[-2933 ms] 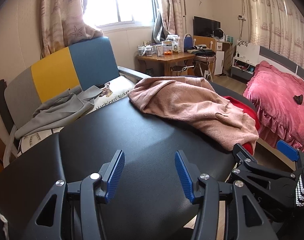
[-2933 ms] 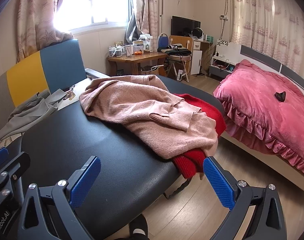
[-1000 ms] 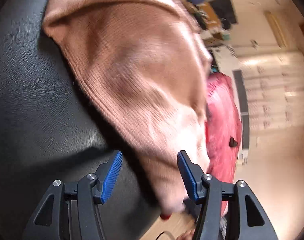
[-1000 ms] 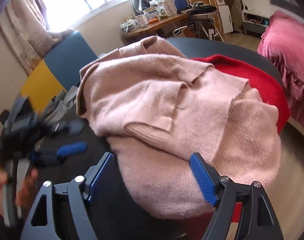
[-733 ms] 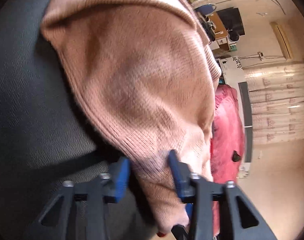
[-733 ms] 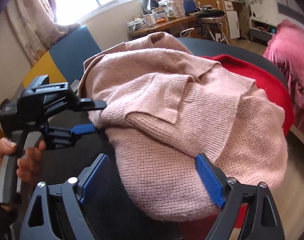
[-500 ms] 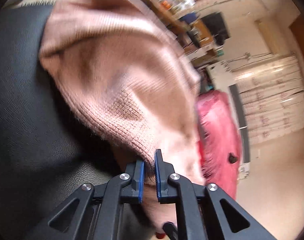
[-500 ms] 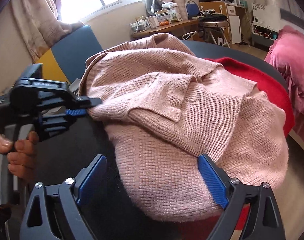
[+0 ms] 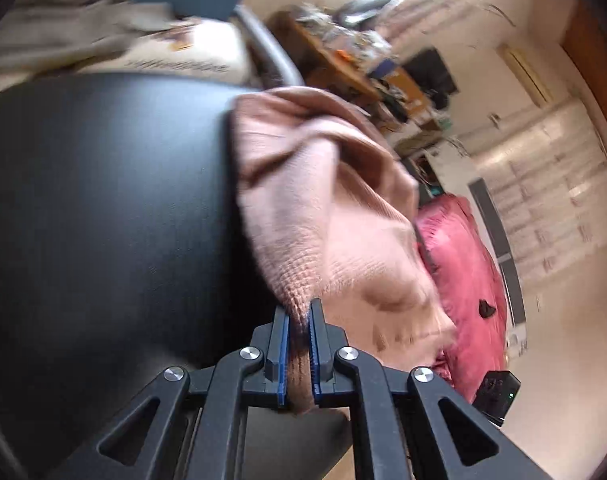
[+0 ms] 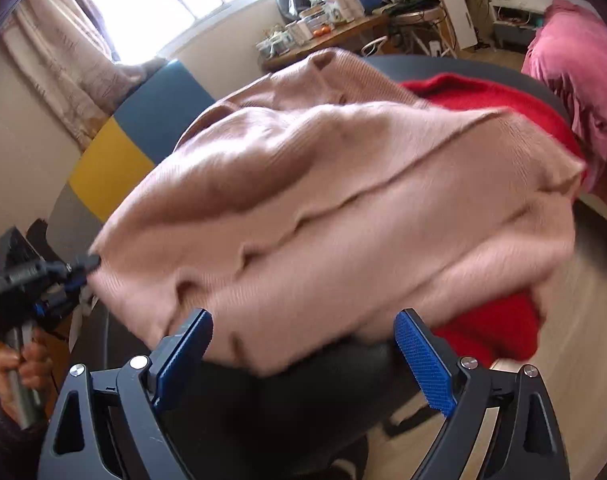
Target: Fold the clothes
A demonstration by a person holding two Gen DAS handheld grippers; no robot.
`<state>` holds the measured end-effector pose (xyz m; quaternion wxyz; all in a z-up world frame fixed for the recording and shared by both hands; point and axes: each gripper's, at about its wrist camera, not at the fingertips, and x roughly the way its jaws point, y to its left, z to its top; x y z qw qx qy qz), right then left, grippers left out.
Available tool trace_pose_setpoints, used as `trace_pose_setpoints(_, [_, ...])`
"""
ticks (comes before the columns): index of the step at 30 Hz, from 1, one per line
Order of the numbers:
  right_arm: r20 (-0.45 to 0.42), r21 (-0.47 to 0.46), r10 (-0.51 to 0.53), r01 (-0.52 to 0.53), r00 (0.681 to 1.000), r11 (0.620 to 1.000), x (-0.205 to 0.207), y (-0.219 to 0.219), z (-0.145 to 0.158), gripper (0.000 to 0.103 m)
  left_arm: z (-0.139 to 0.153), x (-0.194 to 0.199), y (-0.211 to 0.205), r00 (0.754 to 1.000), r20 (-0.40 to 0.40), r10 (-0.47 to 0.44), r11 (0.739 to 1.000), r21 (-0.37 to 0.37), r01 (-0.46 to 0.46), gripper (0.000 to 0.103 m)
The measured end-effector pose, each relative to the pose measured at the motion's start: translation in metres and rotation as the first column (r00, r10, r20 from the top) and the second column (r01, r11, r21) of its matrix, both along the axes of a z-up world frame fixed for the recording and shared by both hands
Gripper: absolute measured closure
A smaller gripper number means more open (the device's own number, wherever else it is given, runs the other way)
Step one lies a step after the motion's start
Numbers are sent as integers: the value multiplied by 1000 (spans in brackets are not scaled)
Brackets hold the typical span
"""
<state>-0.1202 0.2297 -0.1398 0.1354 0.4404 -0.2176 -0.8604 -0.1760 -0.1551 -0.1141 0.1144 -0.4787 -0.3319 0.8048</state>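
Note:
A pink knit sweater [image 10: 343, 200] lies bunched on the black padded table [image 9: 103, 220], stretched out toward the left. My left gripper [image 9: 297, 316] is shut on the sweater's edge [image 9: 299, 300]; in the right wrist view the left gripper [image 10: 85, 266] pinches the cloth at the far left, held by a hand [image 10: 19, 364]. My right gripper [image 10: 303, 344] stands wide open just before the sweater's near hem, with the hem's edge hanging between its blue pads and neither pad pressing on it. A red garment [image 10: 483, 100] lies under the sweater.
A pink-covered bed [image 10: 575, 40] stands to the right. Behind the table stands a chair with blue and yellow panels [image 10: 151, 128] and grey cloth [image 9: 63, 32] on it. A cluttered wooden desk [image 10: 335, 32] is by the window. Wooden floor [image 10: 583, 320] shows past the table's right edge.
My left gripper closed on the sweater's edge and pulled it sideways, stretching the sweater out across the table. My right gripper came closer to the near hem and opened wider.

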Motion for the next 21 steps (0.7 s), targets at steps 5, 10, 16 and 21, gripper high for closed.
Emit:
trace_pose_setpoints(5, [66, -56, 76, -73, 995, 996, 25, -30, -9, 9, -28, 43, -37, 992, 87, 95, 991, -104, -86, 93])
trace_pose_setpoints(10, [95, -41, 184, -180, 978, 983, 48, -66, -7, 9, -35, 75, -49, 992, 50, 112, 994, -5, -112, 80])
trace_pose_setpoints(16, [105, 15, 260, -263, 960, 965, 61, -108, -7, 9, -56, 62, -9, 997, 77, 11, 997, 69, -16, 64])
trace_pose_setpoints(21, [100, 70, 265, -273, 959, 960, 67, -123, -8, 9, -78, 49, 17, 995, 95, -10, 986, 164, -6, 60])
